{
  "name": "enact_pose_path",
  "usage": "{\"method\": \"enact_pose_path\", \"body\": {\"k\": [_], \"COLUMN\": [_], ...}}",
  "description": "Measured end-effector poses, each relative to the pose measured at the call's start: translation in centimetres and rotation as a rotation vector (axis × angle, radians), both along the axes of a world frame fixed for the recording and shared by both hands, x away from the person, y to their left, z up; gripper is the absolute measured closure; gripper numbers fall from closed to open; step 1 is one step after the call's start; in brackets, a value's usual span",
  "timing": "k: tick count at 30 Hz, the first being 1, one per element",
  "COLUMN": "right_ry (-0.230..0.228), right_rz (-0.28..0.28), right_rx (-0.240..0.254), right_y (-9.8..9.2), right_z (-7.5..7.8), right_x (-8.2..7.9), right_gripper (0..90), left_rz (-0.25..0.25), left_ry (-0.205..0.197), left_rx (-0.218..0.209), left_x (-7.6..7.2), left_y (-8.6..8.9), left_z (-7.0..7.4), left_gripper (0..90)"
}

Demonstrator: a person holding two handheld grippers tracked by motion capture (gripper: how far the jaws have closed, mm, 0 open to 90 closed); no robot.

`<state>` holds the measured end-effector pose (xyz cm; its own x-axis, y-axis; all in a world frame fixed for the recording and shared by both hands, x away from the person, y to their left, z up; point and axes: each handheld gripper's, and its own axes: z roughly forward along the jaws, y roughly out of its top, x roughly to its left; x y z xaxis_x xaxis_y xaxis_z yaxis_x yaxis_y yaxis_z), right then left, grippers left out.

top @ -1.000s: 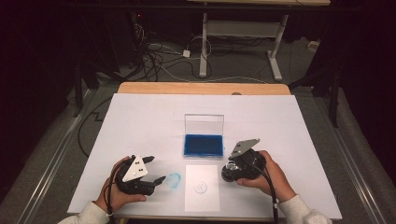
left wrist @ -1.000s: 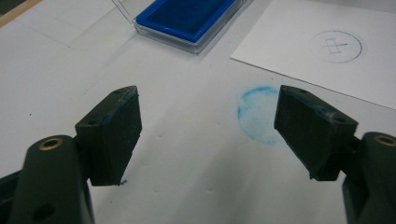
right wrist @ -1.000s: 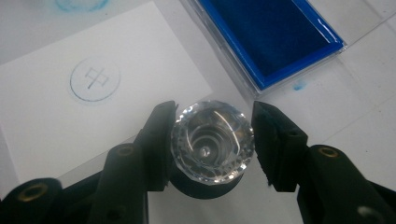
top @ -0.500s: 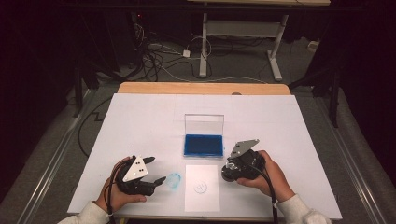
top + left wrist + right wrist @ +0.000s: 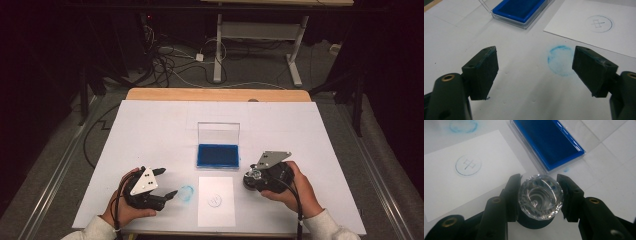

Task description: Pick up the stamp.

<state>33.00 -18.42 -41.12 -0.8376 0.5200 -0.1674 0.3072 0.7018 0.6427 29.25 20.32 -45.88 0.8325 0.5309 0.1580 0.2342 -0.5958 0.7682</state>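
Clear faceted stamp (image 5: pixel 540 197) pinched between jaws of right gripper (image 5: pixel 252 177), standing on table (image 5: pixel 150 130) just right of paper (image 5: pixel 216 201). Round blue print (image 5: pixel 215 200) with a mark inside on paper. Blue ink pad (image 5: pixel 217 155), lid raised behind, just beyond paper. Left gripper (image 5: pixel 534 72) low over table at left of paper, jaws spread, just been opening, nothing between pads. Blue ink smudge (image 5: pixel 561 60) on table ahead of left gripper, near its right pad.
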Motion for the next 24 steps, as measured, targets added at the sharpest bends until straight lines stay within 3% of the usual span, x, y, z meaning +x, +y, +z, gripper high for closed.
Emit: {"method": "enact_pose_path", "body": {"k": [10, 24], "right_ry": [-0.036, -0.076], "right_rz": [-0.063, -0.125], "right_rx": [0.042, 0.083], "right_y": [-2.2, -3.5], "right_z": [0.7, 1.2], "right_x": [0.1, 1.1], "right_gripper": [56.8, 56.8], "left_rz": [0.01, 0.014], "left_ry": [0.006, 0.021], "left_rx": [-0.007, -0.01], "left_x": [0.2, 0.8], "left_y": [0.3, 0.5], "left_z": [-0.1, -0.4], "left_gripper": [18.8, 19.1]}}
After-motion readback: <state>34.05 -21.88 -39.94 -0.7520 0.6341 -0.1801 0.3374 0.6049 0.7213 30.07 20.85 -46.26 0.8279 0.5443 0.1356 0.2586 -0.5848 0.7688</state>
